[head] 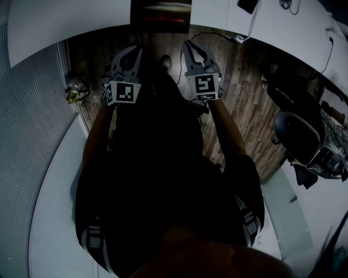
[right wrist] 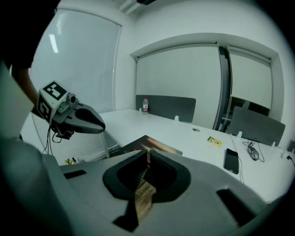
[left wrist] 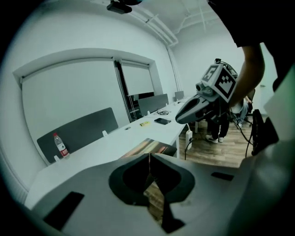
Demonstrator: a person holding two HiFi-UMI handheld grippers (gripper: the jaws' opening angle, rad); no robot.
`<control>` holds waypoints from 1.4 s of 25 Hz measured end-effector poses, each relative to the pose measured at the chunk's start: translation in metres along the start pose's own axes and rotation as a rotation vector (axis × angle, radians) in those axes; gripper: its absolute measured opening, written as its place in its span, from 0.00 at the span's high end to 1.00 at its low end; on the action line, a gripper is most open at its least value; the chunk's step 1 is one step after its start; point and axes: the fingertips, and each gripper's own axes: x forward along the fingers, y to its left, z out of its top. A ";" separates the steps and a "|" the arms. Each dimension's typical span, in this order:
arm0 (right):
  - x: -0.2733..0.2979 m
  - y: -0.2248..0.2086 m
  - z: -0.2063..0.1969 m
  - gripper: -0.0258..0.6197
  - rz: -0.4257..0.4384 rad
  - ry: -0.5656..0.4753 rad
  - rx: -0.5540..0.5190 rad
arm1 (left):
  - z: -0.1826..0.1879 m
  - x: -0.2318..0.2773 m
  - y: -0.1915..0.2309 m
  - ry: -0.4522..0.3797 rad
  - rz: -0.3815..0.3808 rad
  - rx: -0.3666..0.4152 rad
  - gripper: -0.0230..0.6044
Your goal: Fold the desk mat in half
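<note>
- Standing short of the white tabletop (head: 54,27), the person held both tools over the wooden floor (head: 244,108); the fold had not begun.
- At the left, the left hand-held gripper (head: 132,51) was closed tight. Its own view showed the jaws meeting in a thin seam with nothing between them.
- Between the two tools and farther off, the desk mat (head: 160,13) lay flat at the near edge of the tabletop. It was dark with an orange-streaked picture, and nothing touched it.
- At the right, the right hand-held gripper (head: 191,46) was likewise pinched closed and empty.
- To do the approach well, both jaws would probably need to open before reaching the mat.
- Each tool should then take one near corner, left and right.
- A thin mat lying flat likely calls for one jaw slipped under the edge.
- Lifting both corners together and carrying them evenly to the far edge should keep the fold square.
- No brand or writing could be read. The marker cubes (head: 120,92) bore only black-and-white square patterns.
- The bottle (left wrist: 60,145) at the far left had a red label too small to read.
- The yellow slip (right wrist: 214,141) and the phone (right wrist: 231,160) to the right showed no legible print.
</note>
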 end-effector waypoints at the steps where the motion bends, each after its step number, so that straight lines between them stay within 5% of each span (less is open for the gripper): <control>1: 0.006 0.000 -0.006 0.94 0.011 0.020 -0.025 | -0.008 0.006 0.000 0.020 -0.020 0.010 0.95; 4: 0.020 -0.001 -0.026 0.87 0.021 0.097 -0.151 | -0.032 0.022 -0.003 0.091 -0.074 0.090 0.93; 9: 0.041 0.000 -0.054 0.84 0.043 0.183 -0.345 | -0.072 0.046 -0.007 0.199 -0.158 0.168 0.73; 15: 0.065 0.005 -0.096 0.76 0.045 0.273 -0.667 | -0.103 0.066 -0.003 0.280 -0.159 0.460 0.68; 22: 0.085 0.002 -0.123 0.69 0.022 0.333 -0.812 | -0.127 0.091 -0.002 0.338 -0.163 0.691 0.61; 27: 0.098 0.002 -0.146 0.57 0.013 0.396 -0.956 | -0.135 0.103 0.002 0.362 -0.107 0.687 0.60; 35: 0.116 -0.004 -0.154 0.59 -0.053 0.421 -1.069 | -0.137 0.110 0.001 0.353 -0.069 0.681 0.60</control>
